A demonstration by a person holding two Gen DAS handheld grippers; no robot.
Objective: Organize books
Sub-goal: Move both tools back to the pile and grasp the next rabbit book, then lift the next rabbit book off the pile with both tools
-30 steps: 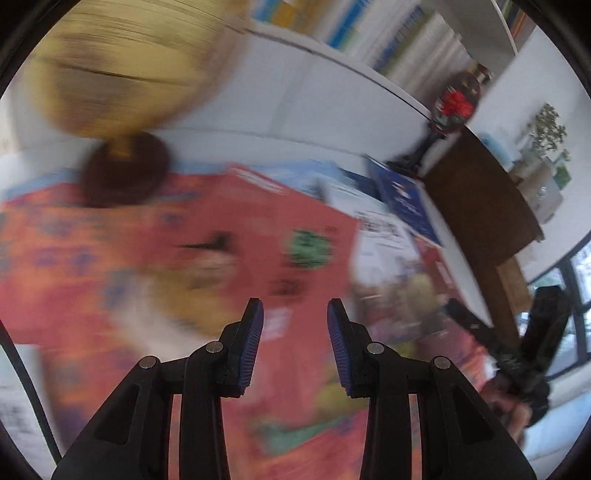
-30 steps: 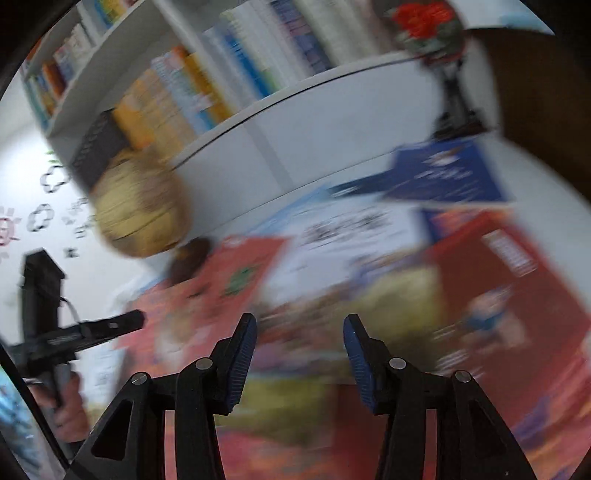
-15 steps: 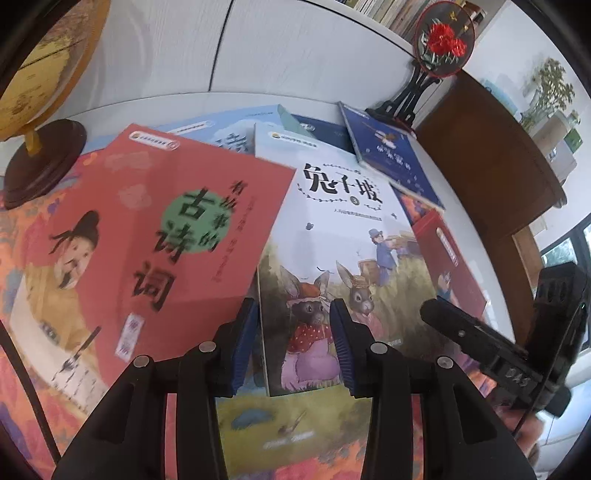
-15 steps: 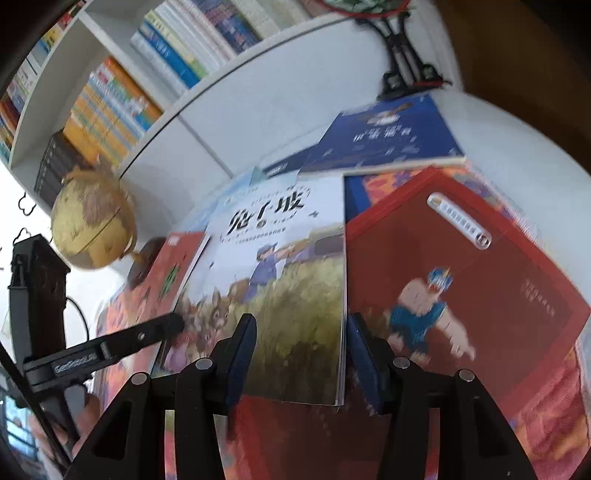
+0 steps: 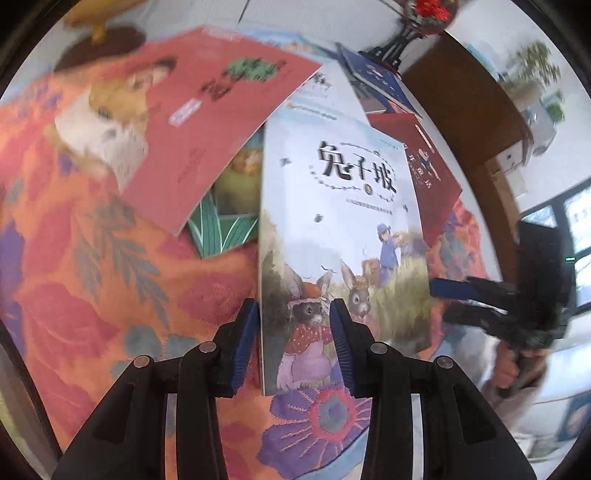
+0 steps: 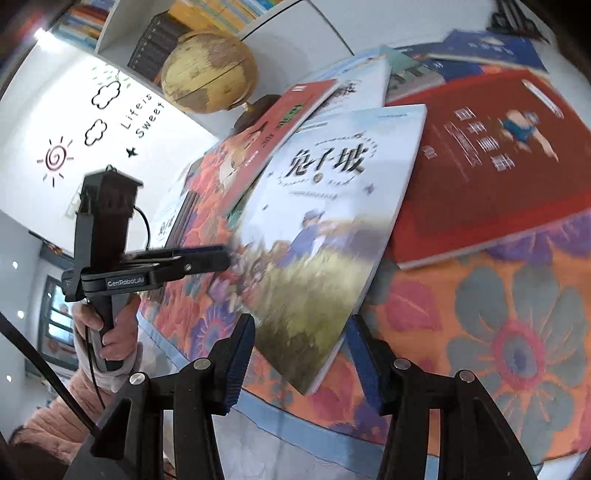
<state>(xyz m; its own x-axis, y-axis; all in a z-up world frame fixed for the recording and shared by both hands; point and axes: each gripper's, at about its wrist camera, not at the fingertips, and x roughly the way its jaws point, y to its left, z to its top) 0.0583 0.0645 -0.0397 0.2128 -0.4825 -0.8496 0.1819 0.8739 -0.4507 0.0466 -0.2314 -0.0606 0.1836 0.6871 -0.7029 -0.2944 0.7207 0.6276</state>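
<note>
while the floral tablecloth filled most of both views, only the right wrist view showed the white wall with drawings and the words "life is sweet", the bookshelf and the whole globe. only the left wrist view showed the dark wooden cabinet and the stand with a red flower.

books lay spread over the cloth, some overlapping. the pale rabbit book was the nearest one to both tongs. in the left view its lower left corner sat between the fingers of the left gripper, and the spine edge ran just beside the left pad. the fingers were apart, and i could not tell whether they touched the cover. in the right view the lower edge of the same book, raised off the cloth, pointed into the gap of the right gripper. its fingers were spread wide and neither pad pressed on the book.

the red poet book lay to the left, with its corner over a green patterned book. the dark red book lay on the right side, partly under the rabbit book. a blue book lay farther back, near the stand.

each view showed the other gripper beside the rabbit book, with a hand on the handle.
</note>
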